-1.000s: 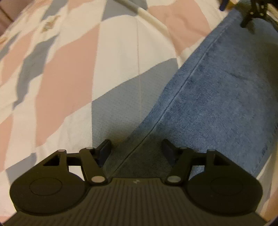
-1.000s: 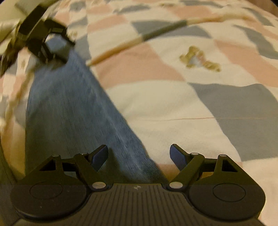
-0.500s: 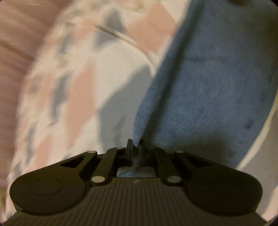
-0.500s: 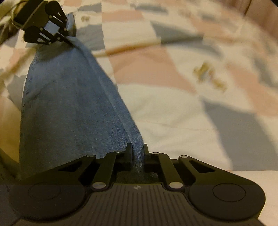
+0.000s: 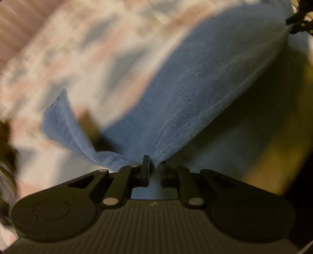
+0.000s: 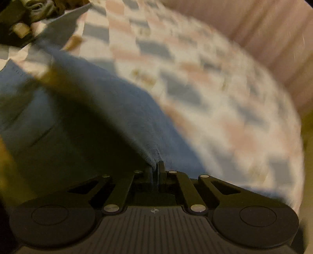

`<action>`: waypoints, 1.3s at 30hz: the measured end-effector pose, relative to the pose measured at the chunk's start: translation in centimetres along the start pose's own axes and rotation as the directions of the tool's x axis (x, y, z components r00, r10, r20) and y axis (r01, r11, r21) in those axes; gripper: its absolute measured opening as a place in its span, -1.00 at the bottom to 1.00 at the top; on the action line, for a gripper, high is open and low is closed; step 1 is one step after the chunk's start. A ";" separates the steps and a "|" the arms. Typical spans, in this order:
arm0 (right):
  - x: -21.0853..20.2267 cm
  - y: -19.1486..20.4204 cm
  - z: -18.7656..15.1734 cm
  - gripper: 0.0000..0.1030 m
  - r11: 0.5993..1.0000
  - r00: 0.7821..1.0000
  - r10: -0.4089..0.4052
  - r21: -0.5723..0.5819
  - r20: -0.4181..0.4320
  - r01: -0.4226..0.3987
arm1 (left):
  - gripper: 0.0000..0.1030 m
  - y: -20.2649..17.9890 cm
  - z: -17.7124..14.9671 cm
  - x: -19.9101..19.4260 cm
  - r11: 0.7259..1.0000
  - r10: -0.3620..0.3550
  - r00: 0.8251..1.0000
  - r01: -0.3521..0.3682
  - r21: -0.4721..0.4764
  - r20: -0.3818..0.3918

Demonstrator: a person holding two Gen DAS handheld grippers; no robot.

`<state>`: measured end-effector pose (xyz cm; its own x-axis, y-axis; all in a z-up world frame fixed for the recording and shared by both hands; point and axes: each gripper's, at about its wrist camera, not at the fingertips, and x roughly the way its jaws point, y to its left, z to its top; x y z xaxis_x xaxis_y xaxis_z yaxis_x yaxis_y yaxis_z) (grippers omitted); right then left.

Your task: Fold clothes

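Note:
A blue denim garment (image 5: pixel 195 91) hangs stretched in the air above a bed. My left gripper (image 5: pixel 151 164) is shut on one edge of the garment, and a loose corner (image 5: pixel 58 121) flops to the left. My right gripper (image 6: pixel 155 170) is shut on another edge of the same garment (image 6: pixel 117 109). The right gripper also shows small at the top right of the left wrist view (image 5: pixel 299 17), at the garment's far end. Both views are blurred by motion.
The bed's cover (image 6: pixel 205 88) has a pink, grey and white diamond pattern and lies below the garment. A pinkish ribbed surface (image 6: pixel 254 25) stands behind the bed. A dark cluttered area (image 6: pixel 29 11) is at the top left of the right wrist view.
Both grippers went from open over the flat garment to shut on its edges. They have since lifted it off the bed cover, and it now hangs between them.

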<state>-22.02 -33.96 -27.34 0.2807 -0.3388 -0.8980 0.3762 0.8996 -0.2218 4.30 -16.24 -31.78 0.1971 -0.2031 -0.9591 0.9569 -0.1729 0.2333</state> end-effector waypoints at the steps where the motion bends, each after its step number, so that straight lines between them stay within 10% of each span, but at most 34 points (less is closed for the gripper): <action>1: 0.2 1.2 -1.3 -0.65 0.999 0.998 0.015 0.042 -0.058 -0.013 | -0.71 -1.0 -0.9 0.3 1.000 -0.012 1.000 0.012 0.000 -0.019; 5: 0.5 0.5 -4.9 -0.01 0.946 0.983 0.098 0.321 -0.157 -0.043 | -0.38 -1.7 -1.4 0.5 0.993 -0.038 0.998 0.031 -0.116 -0.055; 7: 0.0 -2.8 -6.7 0.19 0.832 0.983 0.125 0.553 -0.137 -0.029 | -0.32 -1.1 -2.0 0.5 0.976 -0.018 0.997 0.003 -0.219 -0.069; 11: -0.6 -11.1 -13.1 0.19 0.405 0.996 0.082 0.914 -0.023 -0.012 | -0.31 0.0 -2.3 -0.3 0.945 0.033 0.994 -0.064 -0.320 -0.101; 15: 0.4 -17.8 -20.9 0.19 -0.052 0.997 -0.034 0.996 0.068 -0.070 | -0.31 -0.4 -2.2 -1.9 0.905 0.082 0.995 -0.101 -0.414 -0.063; 18: 2.1 -21.0 -25.0 0.19 -0.236 0.992 -0.081 0.966 0.093 -0.110 | -0.29 -3.5 0.4 -2.1 0.940 0.090 0.996 -0.076 -0.332 0.027; 24: 5.0 -22.9 -26.4 0.19 -0.285 0.993 -0.032 0.952 0.111 -0.115 | -0.26 -13.2 5.2 -1.0 0.989 0.056 0.980 -0.081 0.124 0.192; 36: 6.6 -22.8 -26.8 0.20 -0.299 0.980 -0.027 0.934 0.199 -0.198 | -0.29 -19.1 5.7 5.9 0.793 0.123 0.967 -0.231 0.564 0.224; 39: 6.7 -23.3 -27.1 0.02 -0.331 0.977 -0.046 0.920 0.209 -0.212 | -0.90 -19.2 5.4 6.0 0.755 0.113 0.966 -0.236 0.612 0.234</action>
<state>-52.85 -49.70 -38.54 0.4413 -0.4297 -0.7878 0.6282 -0.4790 0.6131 -14.04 -19.35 -41.12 0.2485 -0.4407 -0.8626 0.5451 -0.6725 0.5006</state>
